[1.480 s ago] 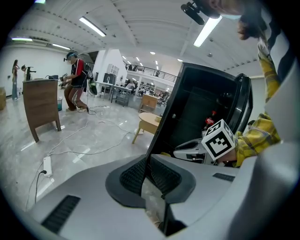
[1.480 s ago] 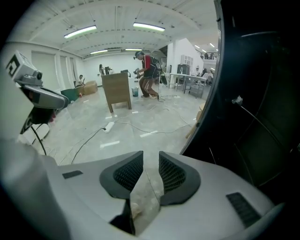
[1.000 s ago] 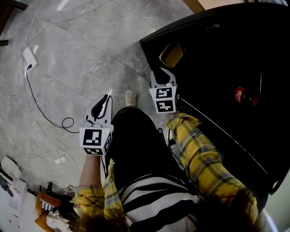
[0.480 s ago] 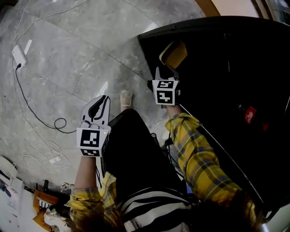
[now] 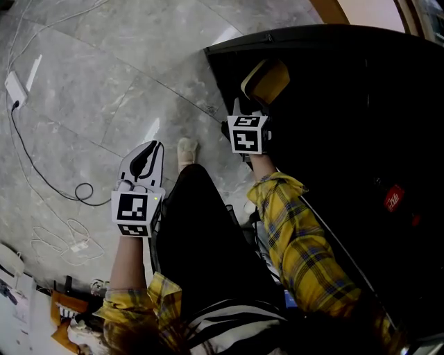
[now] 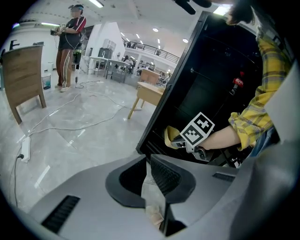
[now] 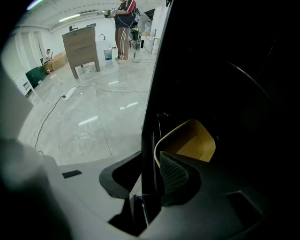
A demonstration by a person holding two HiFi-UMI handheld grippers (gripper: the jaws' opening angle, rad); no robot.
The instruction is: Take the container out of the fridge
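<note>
Fridge edge stands between spread jaws of right gripper, container beyond; left gripper gapes narrowly.

The fridge interior is nearly black in every view and swallows detail; only the container just inside its front edge catches light. Outside the fridge the floor is bright, with pale streaks of glare from the ceiling lights. Both gripper views bend strongly and darken toward their corners. Their near jaws look soft, while the hall beyond the fridge is sharp.
</note>
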